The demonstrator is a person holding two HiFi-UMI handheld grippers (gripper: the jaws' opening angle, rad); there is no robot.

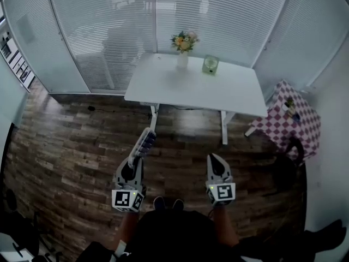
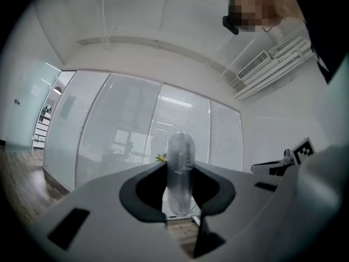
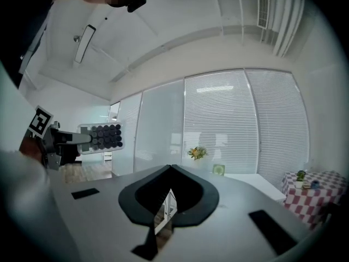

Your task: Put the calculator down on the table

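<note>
Left hand-held gripper pinches a pale calculator, seemingly dark-keyed

The pale, dark-keyed calculator sits on edge, clamped in the left hand-held gripper.

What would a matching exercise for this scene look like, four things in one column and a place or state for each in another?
1 calculator
2 flower vase
3 right gripper
4 potted plant

A on the white table
B on the red-checked table
C held by the left gripper
D shut, holding nothing

Pairs: 1-C, 2-A, 3-D, 4-B
</note>
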